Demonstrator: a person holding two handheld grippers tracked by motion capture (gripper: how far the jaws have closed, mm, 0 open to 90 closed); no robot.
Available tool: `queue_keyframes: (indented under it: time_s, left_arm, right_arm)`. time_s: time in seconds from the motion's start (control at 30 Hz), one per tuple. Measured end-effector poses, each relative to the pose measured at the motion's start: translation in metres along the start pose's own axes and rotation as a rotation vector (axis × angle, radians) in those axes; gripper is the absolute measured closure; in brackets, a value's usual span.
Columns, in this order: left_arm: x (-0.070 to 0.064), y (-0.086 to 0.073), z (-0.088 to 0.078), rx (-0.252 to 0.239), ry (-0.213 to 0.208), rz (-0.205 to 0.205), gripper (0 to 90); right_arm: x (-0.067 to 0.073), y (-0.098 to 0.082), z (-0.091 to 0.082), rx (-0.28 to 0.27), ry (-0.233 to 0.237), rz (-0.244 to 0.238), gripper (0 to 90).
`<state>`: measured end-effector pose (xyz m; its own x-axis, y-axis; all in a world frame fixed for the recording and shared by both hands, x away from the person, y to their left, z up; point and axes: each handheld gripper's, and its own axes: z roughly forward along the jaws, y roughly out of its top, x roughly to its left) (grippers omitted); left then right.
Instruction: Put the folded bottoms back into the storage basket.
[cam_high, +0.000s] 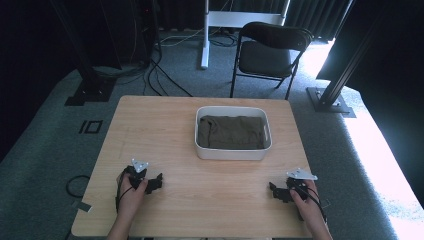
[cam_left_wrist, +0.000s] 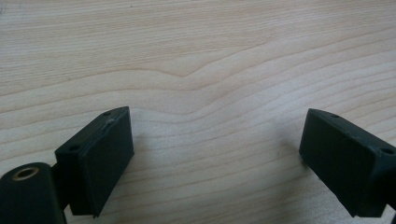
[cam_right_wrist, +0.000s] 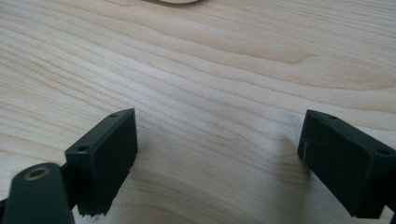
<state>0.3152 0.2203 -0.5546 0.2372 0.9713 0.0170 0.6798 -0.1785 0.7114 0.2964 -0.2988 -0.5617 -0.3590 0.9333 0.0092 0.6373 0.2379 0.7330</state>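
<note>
A white tub (cam_high: 233, 152) sits at the middle of the wooden table (cam_high: 150, 130), with a dark olive folded cloth (cam_high: 231, 132) inside it. My left gripper (cam_high: 156, 182) rests on the table near the front left, held by a hand, jaws pointing right. Its jaws stand wide apart over bare wood in the left gripper view (cam_left_wrist: 215, 149). My right gripper (cam_high: 275, 191) rests near the front right, jaws pointing left. In the right gripper view (cam_right_wrist: 217, 149) its jaws also stand wide with nothing between them. The tub's rim (cam_right_wrist: 177, 1) peeks in at the top edge.
A black folding chair (cam_high: 270, 52) stands beyond the table's far edge. Cables (cam_high: 160, 75) trail over the grey carpet at the back left. A black frame post (cam_high: 335, 85) stands at the back right.
</note>
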Motion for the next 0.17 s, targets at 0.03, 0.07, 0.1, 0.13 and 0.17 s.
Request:
queue_keyframes:
  time_s: [0.03, 0.07, 0.1, 0.13, 0.17]
  left_arm:
    - [0.0, 0.0001, 0.0001, 0.001, 0.001, 0.0, 10.5]
    - [-0.0001, 0.0002, 0.0003, 0.001, 0.001, -0.001, 10.2]
    - [-0.0002, 0.0004, 0.0004, 0.003, 0.002, -0.001, 10.0]
    - [-0.0003, 0.0005, 0.0005, 0.003, 0.002, -0.001, 9.7]
    - [-0.0003, 0.0005, 0.0005, 0.003, 0.002, -0.001, 9.5]
  right_arm:
    - [0.0, 0.0, 0.0, 0.0, 0.0, 0.0, 11.6]
    - [0.0, 0.0, 0.0, 0.0, 0.0, 0.0, 11.6]
    - [0.0, 0.0, 0.0, 0.0, 0.0, 0.0, 11.6]
    - [0.0, 0.0, 0.0, 0.0, 0.0, 0.001, 11.6]
    - [0.0, 0.0, 0.0, 0.0, 0.0, 0.0, 11.6]
